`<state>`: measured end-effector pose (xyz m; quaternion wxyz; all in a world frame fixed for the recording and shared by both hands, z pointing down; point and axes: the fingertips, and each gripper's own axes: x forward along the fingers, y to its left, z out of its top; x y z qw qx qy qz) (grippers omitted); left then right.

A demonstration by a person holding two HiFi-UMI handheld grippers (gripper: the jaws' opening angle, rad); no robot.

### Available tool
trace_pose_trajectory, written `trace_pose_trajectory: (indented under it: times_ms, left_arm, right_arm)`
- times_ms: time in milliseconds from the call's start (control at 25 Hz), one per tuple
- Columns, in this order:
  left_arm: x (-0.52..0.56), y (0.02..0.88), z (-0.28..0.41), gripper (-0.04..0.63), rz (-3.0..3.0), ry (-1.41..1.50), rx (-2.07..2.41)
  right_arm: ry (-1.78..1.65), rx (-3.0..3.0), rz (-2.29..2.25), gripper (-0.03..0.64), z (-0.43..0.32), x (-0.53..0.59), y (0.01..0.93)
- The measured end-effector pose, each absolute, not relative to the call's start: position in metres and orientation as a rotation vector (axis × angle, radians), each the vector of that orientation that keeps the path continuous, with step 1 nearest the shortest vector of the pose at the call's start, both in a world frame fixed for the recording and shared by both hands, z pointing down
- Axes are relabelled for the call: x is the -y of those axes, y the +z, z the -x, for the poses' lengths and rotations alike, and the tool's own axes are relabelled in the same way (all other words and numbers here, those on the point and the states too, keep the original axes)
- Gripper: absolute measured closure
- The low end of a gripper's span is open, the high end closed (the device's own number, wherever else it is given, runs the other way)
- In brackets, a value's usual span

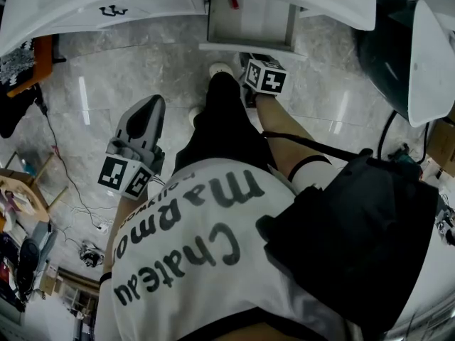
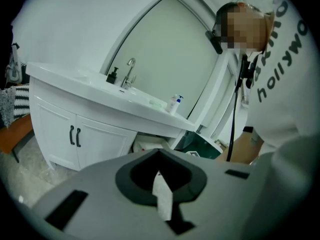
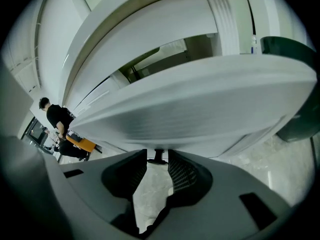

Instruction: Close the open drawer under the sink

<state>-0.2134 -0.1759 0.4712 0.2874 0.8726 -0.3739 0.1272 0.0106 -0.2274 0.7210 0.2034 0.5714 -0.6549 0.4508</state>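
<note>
- Drawer (image 1: 290, 21) placement: it is seen pulled out from the white cabinet under the sink, its long front panel (image 3: 200, 109) running crosswise to the person and facing them.
- Directly ahead of the right tool (image 3: 157, 160) and slightly above it, the front panel is found, with its dark handle (image 3: 158, 155) lying at the gap between the jaw tips.
- The right tool's jaws are held moderately apart; no pad is seen pressing on the handle, so nothing is gripped.
- A push straight along the tool's line, away from the person, is judged to be what closing calls for.
- The left tool (image 1: 149, 109) is kept well apart from the drawer, low at the person's left side, its jaws brought together on nothing.
- The right hand is therefore by far the nearer one.
- Inside the drawer only a small red item (image 1: 232, 2) can be made out; the rest looks bare.
- On the sink's tabletop (image 2: 95, 86) a tap (image 2: 130, 73) and a small bottle (image 2: 174, 104) are stood.
</note>
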Motion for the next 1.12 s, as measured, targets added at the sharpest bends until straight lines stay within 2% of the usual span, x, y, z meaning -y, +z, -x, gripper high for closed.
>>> trace_pose_trajectory:
  times_ms: [1120]
  left_arm:
    - [0.2,0.475,0.223,0.586,-2.294,0.306,1.068]
  right_arm:
    - [1.252,1.799,-1.647,0.483,-0.019,0.267,0.719]
